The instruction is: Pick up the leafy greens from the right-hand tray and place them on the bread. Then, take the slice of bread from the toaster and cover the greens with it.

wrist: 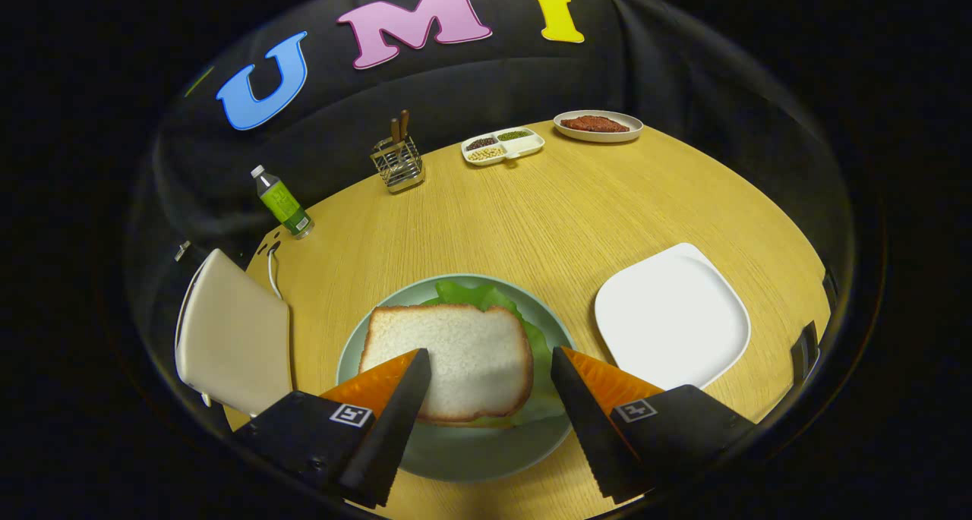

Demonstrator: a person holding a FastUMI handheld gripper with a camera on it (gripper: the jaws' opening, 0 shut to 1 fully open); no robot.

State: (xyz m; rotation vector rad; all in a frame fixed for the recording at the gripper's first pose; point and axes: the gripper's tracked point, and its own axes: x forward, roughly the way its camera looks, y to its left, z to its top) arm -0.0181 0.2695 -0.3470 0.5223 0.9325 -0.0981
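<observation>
Spread wide and holding nothing, the black-and-orange two-fingered tool [490, 372] hangs just above the white slice of bread [456, 360], which lies flat on the frilly green lettuce leaves [486, 296] in the round pale-green plate [471, 452] on the wooden table [547, 209]. Judging by this, the covering step looks finished; next it need only lift away without nudging the slice.
</observation>
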